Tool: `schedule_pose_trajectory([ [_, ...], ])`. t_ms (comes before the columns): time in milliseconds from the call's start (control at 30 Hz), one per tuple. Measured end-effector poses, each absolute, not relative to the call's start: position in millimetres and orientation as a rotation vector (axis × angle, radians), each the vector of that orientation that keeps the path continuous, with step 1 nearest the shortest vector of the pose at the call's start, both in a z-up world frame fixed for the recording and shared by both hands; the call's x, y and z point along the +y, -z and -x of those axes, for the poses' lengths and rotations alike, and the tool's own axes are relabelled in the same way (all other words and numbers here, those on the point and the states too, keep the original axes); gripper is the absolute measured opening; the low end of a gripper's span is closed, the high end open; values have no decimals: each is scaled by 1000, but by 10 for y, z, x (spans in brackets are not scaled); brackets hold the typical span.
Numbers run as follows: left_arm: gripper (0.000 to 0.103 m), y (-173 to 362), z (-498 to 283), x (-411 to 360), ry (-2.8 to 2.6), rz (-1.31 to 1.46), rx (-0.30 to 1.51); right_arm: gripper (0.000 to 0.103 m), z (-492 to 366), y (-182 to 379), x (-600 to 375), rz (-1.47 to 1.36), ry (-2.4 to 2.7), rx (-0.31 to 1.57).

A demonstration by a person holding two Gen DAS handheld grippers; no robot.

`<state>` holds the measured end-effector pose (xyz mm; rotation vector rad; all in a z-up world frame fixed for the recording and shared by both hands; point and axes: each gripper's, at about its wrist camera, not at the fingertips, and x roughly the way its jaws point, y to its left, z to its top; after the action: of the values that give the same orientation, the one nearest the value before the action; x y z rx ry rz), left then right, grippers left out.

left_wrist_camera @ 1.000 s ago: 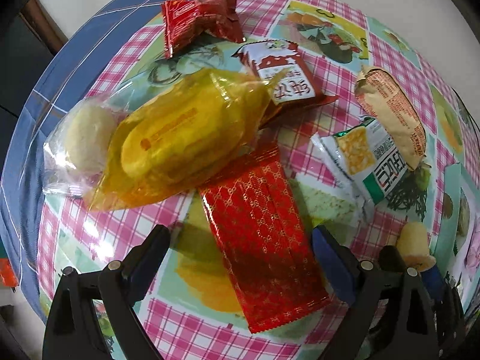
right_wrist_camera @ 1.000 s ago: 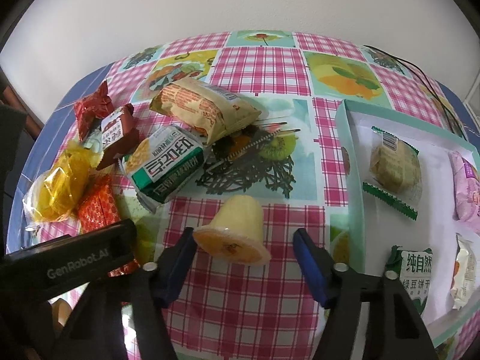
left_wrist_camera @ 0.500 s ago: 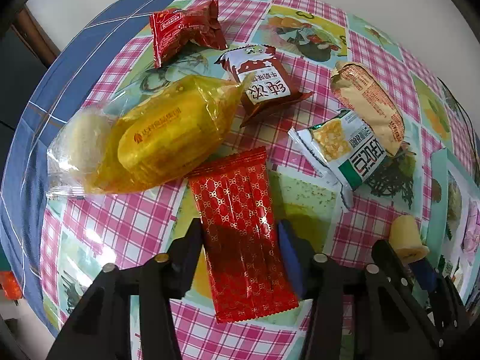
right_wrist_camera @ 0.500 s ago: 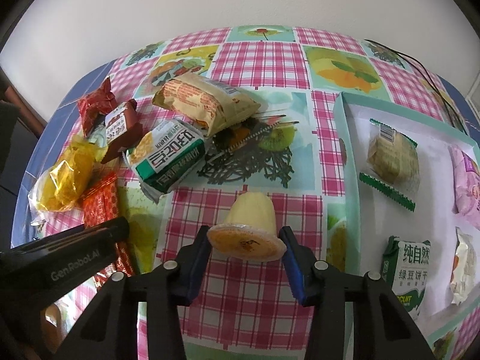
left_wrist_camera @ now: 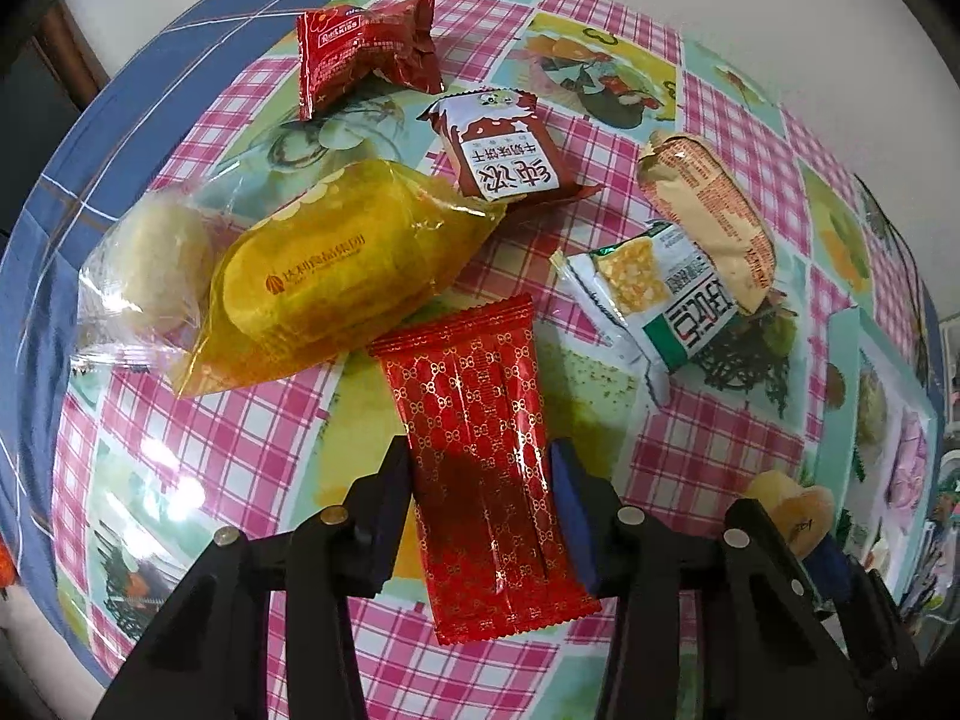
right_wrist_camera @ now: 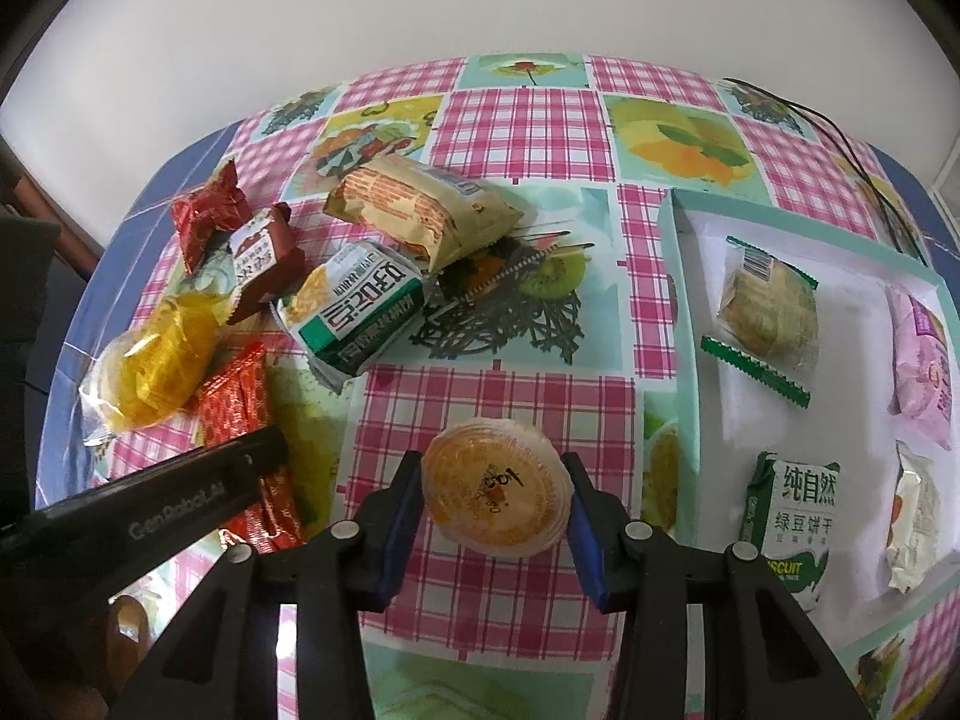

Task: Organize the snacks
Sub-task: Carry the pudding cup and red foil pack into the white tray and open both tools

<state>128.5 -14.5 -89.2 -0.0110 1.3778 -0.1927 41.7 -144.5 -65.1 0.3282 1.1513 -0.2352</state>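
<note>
Clamping both grippers for lifting: left gripper pinches red packet edgewise. Right gripper squeezes jelly cup, tray waiting rightward.

Loose snack packets piled on table left; tray right with packets in it; jelly cup between, near front.

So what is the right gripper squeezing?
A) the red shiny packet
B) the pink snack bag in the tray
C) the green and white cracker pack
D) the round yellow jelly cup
D: the right gripper has both fingers pressed against the sides of the round yellow jelly cup, its sealed lid facing the camera.
</note>
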Motion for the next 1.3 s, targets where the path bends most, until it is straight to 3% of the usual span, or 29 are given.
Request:
schedule_pose_trajectory([
  [700,47,336,-1106,-174,218,44,1250,47,-225,198,-1531,-336,230,1070],
  [1300,47,266,-802,-1078,348,-87,1234,47,133,136,-2272,-432,357,1034],
])
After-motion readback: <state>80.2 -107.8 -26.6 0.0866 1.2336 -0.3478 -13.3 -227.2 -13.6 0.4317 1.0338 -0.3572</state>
